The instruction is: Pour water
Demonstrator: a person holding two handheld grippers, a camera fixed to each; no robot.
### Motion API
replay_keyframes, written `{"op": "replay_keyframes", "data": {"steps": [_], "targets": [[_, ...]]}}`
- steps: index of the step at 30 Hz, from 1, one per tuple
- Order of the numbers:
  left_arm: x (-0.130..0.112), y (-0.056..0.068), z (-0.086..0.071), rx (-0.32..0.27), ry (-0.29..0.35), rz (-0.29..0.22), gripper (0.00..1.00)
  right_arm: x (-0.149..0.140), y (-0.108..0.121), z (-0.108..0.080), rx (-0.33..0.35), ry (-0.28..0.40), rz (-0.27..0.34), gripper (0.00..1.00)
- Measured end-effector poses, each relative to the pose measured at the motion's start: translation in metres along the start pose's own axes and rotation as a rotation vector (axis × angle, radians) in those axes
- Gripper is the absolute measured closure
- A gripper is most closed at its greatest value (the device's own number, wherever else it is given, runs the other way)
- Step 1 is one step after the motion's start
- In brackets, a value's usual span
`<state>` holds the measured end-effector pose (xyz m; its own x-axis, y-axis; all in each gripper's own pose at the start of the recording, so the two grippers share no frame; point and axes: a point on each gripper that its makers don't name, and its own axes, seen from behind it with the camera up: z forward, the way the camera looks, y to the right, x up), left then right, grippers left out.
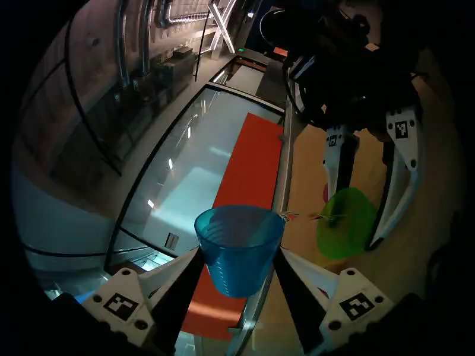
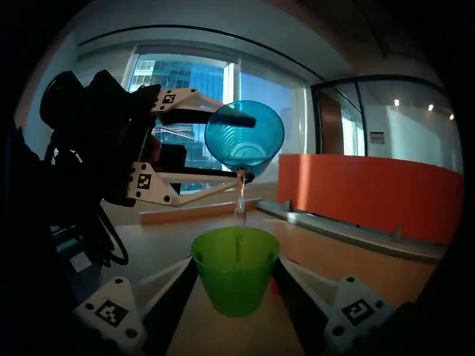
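Right gripper (image 2: 236, 264): nearest in the right gripper view; its fingers (image 2: 180, 286) are closed partway and press on both sides of the green cup.
Green cup (image 2: 236, 279): translucent and upright between those fingers, its mouth open upward. It is held above the surface. How full it is cannot be told.
Water (image 2: 240, 199): a thin stream falling from the lower rim of the blue cup straight into the mouth of the green cup.
Blue cup (image 2: 244, 137): just above and behind the green cup and not touching it. It is tipped far over, so its mouth faces the right gripper's camera.
Left gripper (image 1: 238, 256): its fingers (image 1: 175, 285) are drawn in to the width of the blue cup and clamp it on opposite sides. In the right gripper view it reaches in from the left, and its body is in deep shadow.
Surface (image 2: 338, 261): pale wood under both cups.
Orange panel (image 2: 368, 190): a low wall along the far edge of the surface.
Window (image 2: 178, 77): large panes behind the cups, with high-rise buildings outside.
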<state>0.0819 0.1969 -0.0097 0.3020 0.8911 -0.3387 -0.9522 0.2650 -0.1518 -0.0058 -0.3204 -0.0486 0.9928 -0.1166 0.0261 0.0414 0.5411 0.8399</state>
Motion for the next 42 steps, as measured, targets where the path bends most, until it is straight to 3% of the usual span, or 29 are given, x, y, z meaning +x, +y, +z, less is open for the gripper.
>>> {"op": "replay_keyframes", "data": {"steps": [42], "targets": [[0.0001, -0.0069, 0.0040, 0.053, -0.014, 0.162, 0.20, -0.0006, 0.0085, 0.0006, -0.009, 0.009, 0.000, 0.12]]}}
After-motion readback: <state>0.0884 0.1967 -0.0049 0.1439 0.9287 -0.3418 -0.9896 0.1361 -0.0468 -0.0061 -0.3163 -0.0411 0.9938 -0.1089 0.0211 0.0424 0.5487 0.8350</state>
